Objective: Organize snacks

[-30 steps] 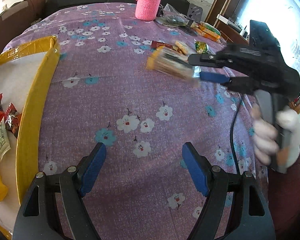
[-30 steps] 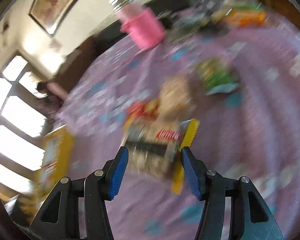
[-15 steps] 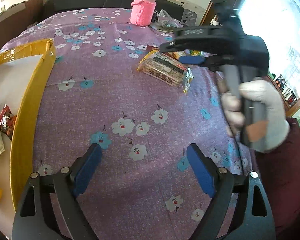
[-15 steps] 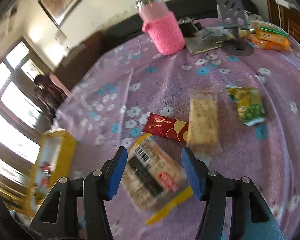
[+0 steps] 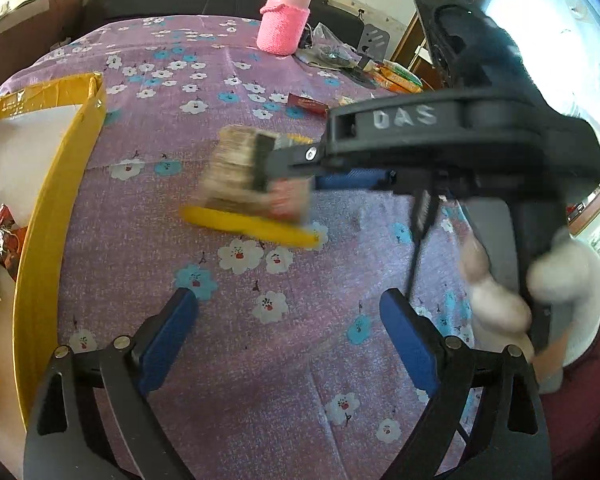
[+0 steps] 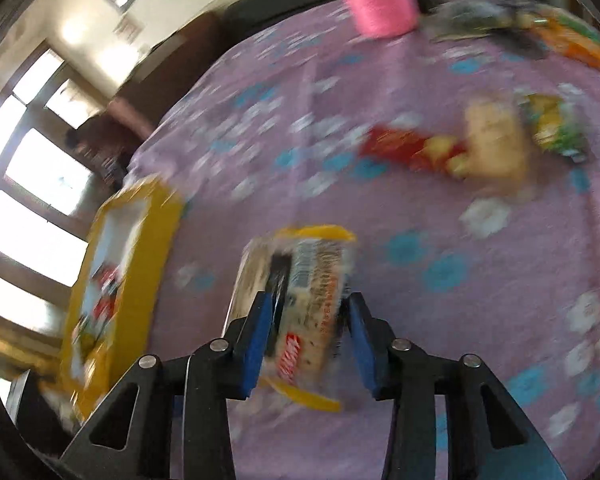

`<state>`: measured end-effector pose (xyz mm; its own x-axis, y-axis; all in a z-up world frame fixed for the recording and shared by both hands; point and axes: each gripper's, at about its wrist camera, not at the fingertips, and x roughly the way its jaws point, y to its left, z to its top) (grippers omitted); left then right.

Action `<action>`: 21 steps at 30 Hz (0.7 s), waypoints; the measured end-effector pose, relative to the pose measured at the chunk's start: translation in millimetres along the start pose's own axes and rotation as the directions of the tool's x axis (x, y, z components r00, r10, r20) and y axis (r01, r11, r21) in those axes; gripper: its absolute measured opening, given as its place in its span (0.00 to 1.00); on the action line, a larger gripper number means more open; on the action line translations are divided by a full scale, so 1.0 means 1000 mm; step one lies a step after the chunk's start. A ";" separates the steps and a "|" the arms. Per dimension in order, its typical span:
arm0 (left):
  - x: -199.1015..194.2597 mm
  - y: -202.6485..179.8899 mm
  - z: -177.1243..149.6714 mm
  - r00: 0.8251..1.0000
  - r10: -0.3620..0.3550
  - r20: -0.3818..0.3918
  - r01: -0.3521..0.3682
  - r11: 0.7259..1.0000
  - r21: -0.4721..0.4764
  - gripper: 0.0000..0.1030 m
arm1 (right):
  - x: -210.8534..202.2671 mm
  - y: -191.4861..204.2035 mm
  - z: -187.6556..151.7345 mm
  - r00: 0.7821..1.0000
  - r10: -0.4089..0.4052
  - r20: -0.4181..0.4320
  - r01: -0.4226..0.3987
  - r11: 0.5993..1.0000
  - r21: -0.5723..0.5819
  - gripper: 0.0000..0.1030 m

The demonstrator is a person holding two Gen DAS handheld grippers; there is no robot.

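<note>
A clear-wrapped snack pack (image 6: pixel 300 304) with a yellow edge and a red label is being gripped by the right gripper (image 6: pixel 308 336), its blue fingers (image 6: pixel 256 344) pressing on the pack's two sides. In the left wrist view the same pack (image 5: pixel 244 176) is hanging blurred above the middle of the purple flowered tablecloth (image 5: pixel 284 360), clear of the cloth, with the right gripper (image 5: pixel 300 168) reaching in from the right edge and a white-gloved hand (image 5: pixel 556 292) wrapping its handle.

The left gripper (image 5: pixel 288 340) is sitting low over the near part of the table with its blue fingers (image 5: pixel 168 336) spread wide apart — holding nothing.

At the left edge a yellow box (image 5: pixel 56 208) is lying open, with red and pale snack packets (image 5: pixel 0 236) inside it. Toward the far right of the table, three more snacks are lying close together: a red packet (image 6: pixel 412 148), a pale beige pack (image 6: pixel 496 140) and a green-and-yellow packet (image 6: pixel 556 124); whether they are touching is unclear through the blur. At the far edge a pink bottle (image 5: pixel 286 20) in a knitted sleeve is standing upright, with an orange packet (image 5: pixel 396 78) near the far right corner.
</note>
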<state>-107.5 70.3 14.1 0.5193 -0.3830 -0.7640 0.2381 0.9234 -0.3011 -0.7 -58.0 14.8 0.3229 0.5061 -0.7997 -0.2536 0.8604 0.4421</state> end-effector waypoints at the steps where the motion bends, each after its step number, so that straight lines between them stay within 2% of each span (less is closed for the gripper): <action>1: 0.000 0.001 0.000 1.000 -0.007 0.002 0.007 1.000 -0.005 0.90 | -0.001 0.004 -0.002 0.999 0.031 -0.009 -0.031 0.999 -0.018 0.41; 2: -0.001 0.003 0.000 1.000 -0.016 0.004 0.016 1.000 -0.011 0.90 | -0.007 0.005 -0.001 0.999 0.043 0.005 -0.043 0.999 -0.026 0.40; 5: -0.003 0.005 0.000 0.999 -0.035 0.010 0.035 0.999 -0.025 0.90 | -0.046 -0.018 0.010 0.988 0.003 0.154 -0.009 0.999 0.039 0.41; 6: -0.003 0.006 0.000 0.999 -0.039 0.011 0.039 0.999 -0.029 0.90 | -0.065 -0.033 0.015 0.975 -0.028 0.218 0.007 0.995 0.095 0.42; 9: -0.003 0.006 0.000 0.999 -0.043 0.015 0.043 0.999 -0.033 0.90 | -0.099 -0.070 0.019 0.937 -0.128 0.324 0.061 0.976 0.208 0.50; 11: -0.002 0.006 0.000 0.999 -0.043 0.014 0.044 0.999 -0.032 0.91 | -0.103 -0.089 0.020 0.924 -0.195 0.329 0.113 0.961 0.250 0.52; 15: -0.003 0.007 0.000 0.998 -0.057 0.019 0.058 0.998 -0.040 0.91 | -0.084 -0.107 0.032 0.919 -0.258 0.299 0.173 0.943 0.285 0.53; 18: -0.004 0.010 0.000 0.997 -0.071 0.026 0.072 0.996 -0.051 0.91 | -0.061 -0.104 0.051 0.915 -0.294 0.275 0.221 0.938 0.267 0.53; 21: -0.004 0.009 -0.001 0.997 -0.068 0.027 0.069 0.996 -0.048 0.91 | -0.037 -0.098 0.068 0.893 -0.375 0.248 0.312 0.915 0.256 0.53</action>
<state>-108.2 80.0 14.6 0.5239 -0.4456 -0.7259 0.2336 0.8947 -0.3806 74.1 -156.8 29.1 0.6095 0.1448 -0.7794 0.1027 0.9605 0.2588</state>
